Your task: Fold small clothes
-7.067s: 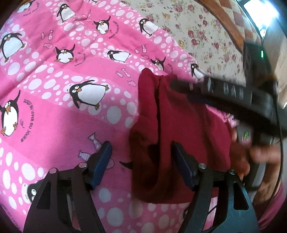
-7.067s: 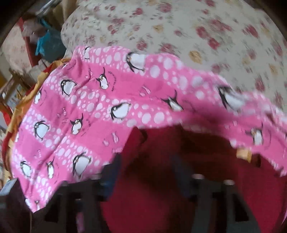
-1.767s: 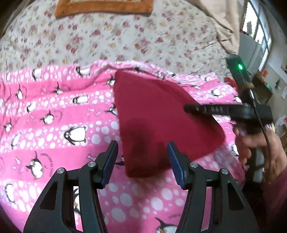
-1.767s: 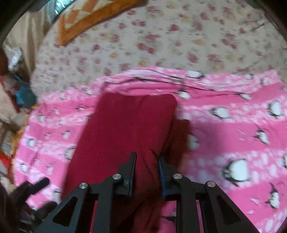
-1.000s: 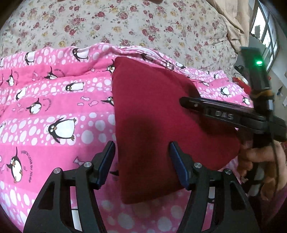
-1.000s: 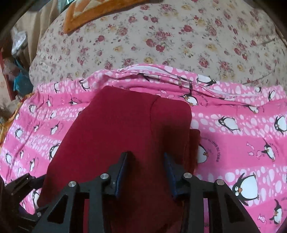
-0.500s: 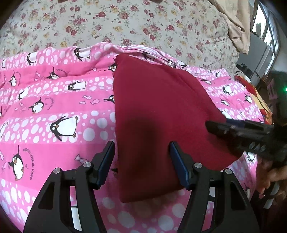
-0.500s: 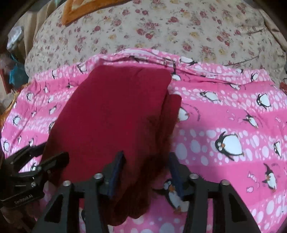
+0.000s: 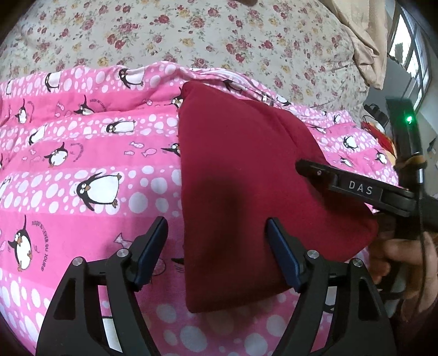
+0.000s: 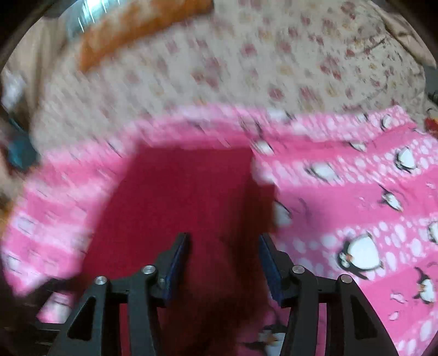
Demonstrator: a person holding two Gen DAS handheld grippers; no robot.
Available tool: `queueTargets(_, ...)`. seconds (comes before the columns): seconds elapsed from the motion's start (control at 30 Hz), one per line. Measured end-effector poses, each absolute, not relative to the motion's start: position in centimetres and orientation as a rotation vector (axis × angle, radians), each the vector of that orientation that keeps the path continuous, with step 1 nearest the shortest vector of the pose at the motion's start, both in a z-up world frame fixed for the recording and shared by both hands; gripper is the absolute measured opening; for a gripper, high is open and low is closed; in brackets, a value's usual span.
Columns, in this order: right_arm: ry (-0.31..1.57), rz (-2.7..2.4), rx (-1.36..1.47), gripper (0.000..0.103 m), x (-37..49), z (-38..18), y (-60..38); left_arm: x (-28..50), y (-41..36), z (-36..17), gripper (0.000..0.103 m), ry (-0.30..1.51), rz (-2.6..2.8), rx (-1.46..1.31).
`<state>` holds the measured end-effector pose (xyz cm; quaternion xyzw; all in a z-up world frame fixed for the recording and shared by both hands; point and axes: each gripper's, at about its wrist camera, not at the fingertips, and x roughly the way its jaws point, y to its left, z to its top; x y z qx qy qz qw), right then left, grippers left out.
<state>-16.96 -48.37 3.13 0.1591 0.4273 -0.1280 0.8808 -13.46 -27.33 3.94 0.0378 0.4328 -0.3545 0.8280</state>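
1. Lying folded on the pink penguin quilt [image 9: 82, 153], the red garment [image 9: 241, 175] is a thick flat wedge, its narrow top corner near the quilt's far edge and its wide end toward the cameras.
2. The quilt is the landmark: it covers the near part of a bed, with a floral sheet [image 9: 191, 35] beyond its far edge.
3. The left gripper [image 9: 216, 235] hangs over the garment's near end; its jaws are spread wide and have just been opening. One blue pad is over bare quilt just left of the garment's left edge, the other over the cloth. Neither presses on anything.
4. The right gripper [image 9: 303, 165] reaches in from the right side of the quilt, its black finger marked "DAS" lying across the garment's right half. A hand [image 9: 405, 254] holds its handle past the garment's right corner.
5. In the right wrist view, which is blurred, the right gripper [image 10: 223, 246] has its jaws apart, and they have just been opening. Red cloth shows between and below them, but the pads do not pinch it.
6. An orange cloth [image 10: 142, 24] lies on the sheet, well beyond the quilt.
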Motion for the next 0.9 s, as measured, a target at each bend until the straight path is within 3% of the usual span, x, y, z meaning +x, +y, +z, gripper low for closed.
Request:
queueTargets(0.1,0.888,-0.298,0.371,0.079,-17.4,2.5,-49.6,-13.4,-27.3,4.0,0.076,0.922,-0.755,0.076)
queueTargets(0.43,0.862,-0.303,0.361,0.079,-17.7,3.0,-49.3,-13.5,-27.3,4.0,0.076,0.921,-0.754,0.077)
queueTargets(0.57,0.729,-0.338,0.304,0.069,-18.9,5.7,-48.8,-13.5,-27.2,3.9,0.077,0.922,-0.754,0.077)
queueTargets(0.67,0.643,-0.290,0.249,0.053,-19.5,7.5,-47.8,-13.4,-27.2,4.0,0.078,0.924,-0.753,0.072)
queueTargets(0.7,0.641,-0.266,0.247,0.053,-19.5,7.6,-47.5,-13.4,-27.2,4.0,0.078,0.925,-0.753,0.071)
queueTargets(0.8,0.698,-0.219,0.229,0.052,-18.6,6.8,-46.5,-13.3,-27.2,4.0,0.079,0.925,-0.753,0.071)
queueTargets(0.9,0.890,-0.274,0.208,0.052,-16.9,3.7,-46.7,-13.2,-27.3,3.9,0.079,0.932,-0.753,0.077)
